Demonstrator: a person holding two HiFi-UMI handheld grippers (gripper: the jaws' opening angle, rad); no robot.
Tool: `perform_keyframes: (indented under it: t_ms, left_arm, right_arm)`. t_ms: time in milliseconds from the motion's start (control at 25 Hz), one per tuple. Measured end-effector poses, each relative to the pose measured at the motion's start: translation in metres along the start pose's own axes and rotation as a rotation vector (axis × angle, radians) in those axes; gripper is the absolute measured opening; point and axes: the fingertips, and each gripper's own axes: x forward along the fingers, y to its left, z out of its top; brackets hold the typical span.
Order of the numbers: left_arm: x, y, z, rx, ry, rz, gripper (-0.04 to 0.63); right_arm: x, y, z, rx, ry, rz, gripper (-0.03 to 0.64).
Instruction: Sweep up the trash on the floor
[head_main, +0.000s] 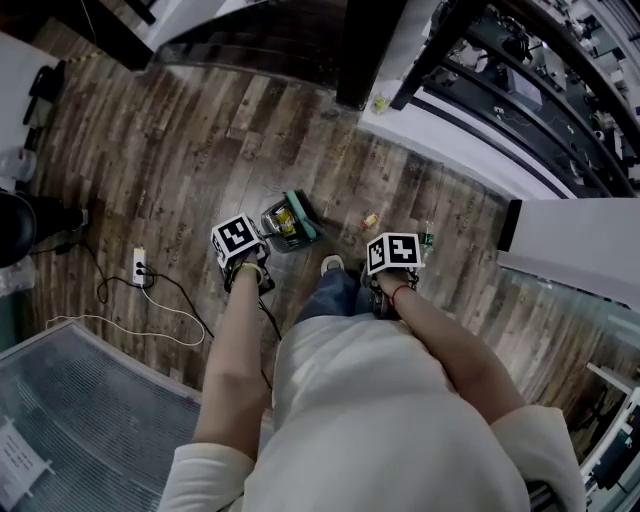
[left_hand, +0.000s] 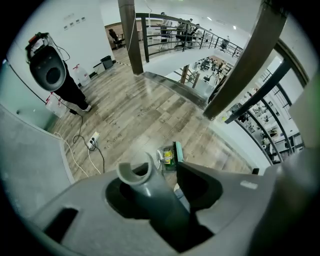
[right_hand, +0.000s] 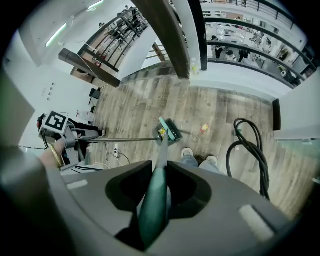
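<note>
In the head view I look steeply down at the wooden floor (head_main: 200, 150). The left gripper (head_main: 240, 250) and the right gripper (head_main: 392, 258) hang at either side of my legs. Just beyond the left gripper, a little to its right, the dustpan (head_main: 284, 222) stands on the floor with yellow trash inside. The teal broom head (head_main: 303, 216) touches its right side. One small trash piece (head_main: 370, 219) lies on the floor to the right of the dustpan, apart from it.

In the left gripper view the jaws stand wide and pinch the thick grey dustpan handle (left_hand: 152, 192), whose open tube end sticks up toward the camera.

In the right gripper view the jaws are pressed on the green broom handle (right_hand: 155, 200), which runs down to the broom head. A black cable (right_hand: 250, 145) loops at the right, near my shoes (right_hand: 188, 152).
</note>
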Motion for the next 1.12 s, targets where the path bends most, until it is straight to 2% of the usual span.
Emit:
perform_keyframes:
  t_ms: [160, 240, 400, 600, 960, 1120]
  left_arm:
    - [-0.005, 0.003, -0.002, 0.007, -0.02, 0.04, 0.125]
    - [-0.006, 0.0, 0.001, 0.057, -0.043, 0.039, 0.088]
    - [-0.008, -0.019, 0.001, 0.129, -0.066, 0.002, 0.083]
    - [-0.011, -0.029, -0.005, 0.116, -0.057, 0.031, 0.081]
    - [-0.018, -0.05, -0.003, 0.105, -0.086, 0.031, 0.081]
    - [-0.022, -0.067, -0.011, 0.083, -0.082, 0.006, 0.081]
  right_arm:
    - [-0.013, -0.01, 0.0, 0.014, -0.036, 0.016, 0.098]
    - [-0.02, -0.017, 0.003, 0.023, -0.056, 0.017, 0.098]
    - [-0.032, -0.032, 0.004, 0.061, -0.088, 0.023, 0.098]
    - [-0.044, -0.059, -0.002, 0.115, -0.114, 0.014, 0.098]
    - [-0.065, -0.111, -0.02, 0.237, -0.159, 0.003, 0.098]
    - [-0.076, -0.134, -0.024, 0.281, -0.189, 0.0, 0.098]
